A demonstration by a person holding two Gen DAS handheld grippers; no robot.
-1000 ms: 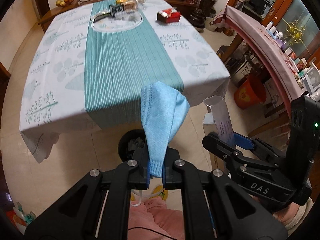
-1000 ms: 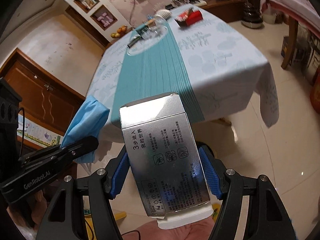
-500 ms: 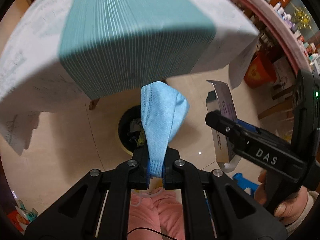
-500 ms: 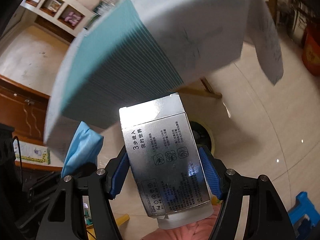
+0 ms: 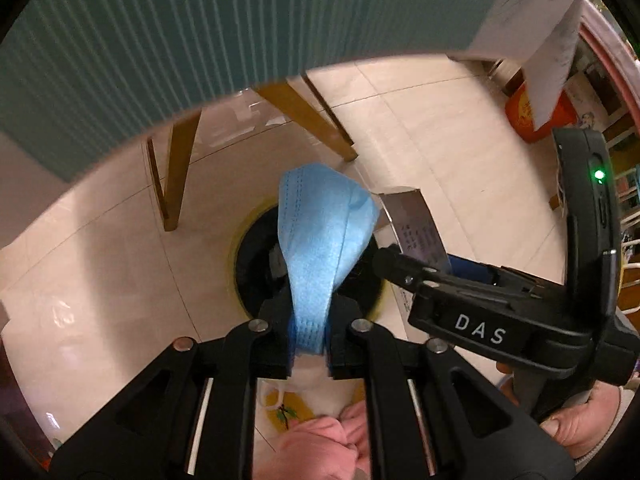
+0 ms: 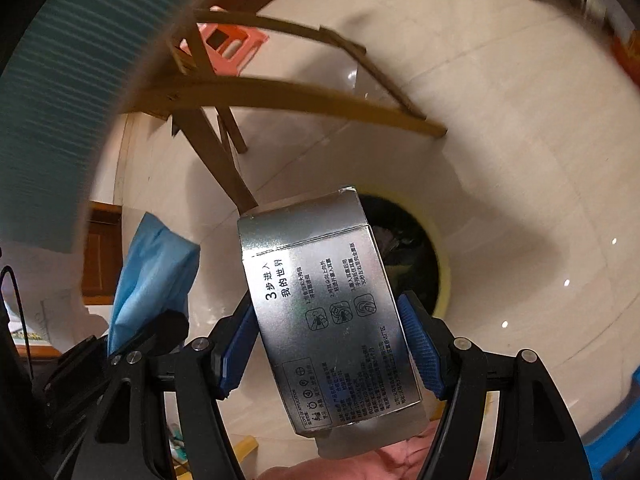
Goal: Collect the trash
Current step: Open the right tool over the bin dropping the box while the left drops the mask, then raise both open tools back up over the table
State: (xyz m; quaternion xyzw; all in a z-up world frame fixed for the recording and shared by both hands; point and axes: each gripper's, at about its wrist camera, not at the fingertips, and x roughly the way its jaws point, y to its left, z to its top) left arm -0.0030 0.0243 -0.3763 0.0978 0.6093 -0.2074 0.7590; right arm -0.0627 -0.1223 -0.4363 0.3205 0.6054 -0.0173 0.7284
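Over the black-lined bin, in the left wrist view, a blue face mask is pinched at its pleated end by the left claw; soft and light, it is judged likely to cling.

From the right wrist view, a silver carton, stiff but crushable, is clamped across its sides by the right claw, near the bin. Open floor surrounds the bin; bench legs stand behind.

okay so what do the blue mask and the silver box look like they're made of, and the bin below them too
Blue mask: soft non-woven fabric, matte, judging by its pleats, stitched edge and limp fold in the left gripper.
Silver box: probably thin cardboard with a metallic foil finish; it has creased flaps, printed text and glare, held by the right gripper.
Bin: yellow rim, dark inside; probably plastic with a dark liner, but unclear.
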